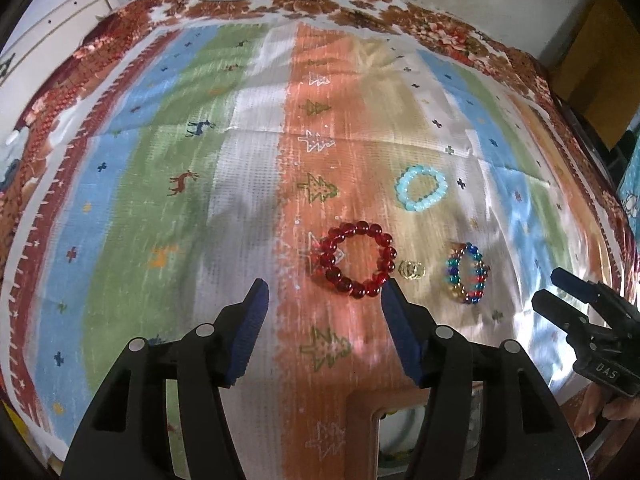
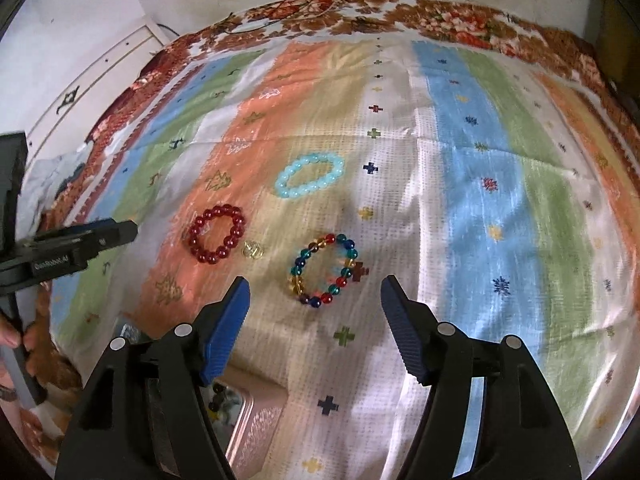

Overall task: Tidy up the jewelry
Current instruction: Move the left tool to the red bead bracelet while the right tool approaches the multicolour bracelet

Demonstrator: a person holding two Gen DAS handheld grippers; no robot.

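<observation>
A red bead bracelet, a light blue bead bracelet, a multicoloured bead bracelet and a small gold piece lie on a striped cloth. My left gripper is open and empty, just in front of the red bracelet. My right gripper is open and empty, with the multicoloured bracelet just ahead between its fingers. The right gripper also shows at the left wrist view's right edge; the left gripper shows at the right wrist view's left edge.
A pinkish jewelry box sits at the near edge below the grippers, with beads inside. The cloth lies on a floral bedspread. A white wall and cables are at the back.
</observation>
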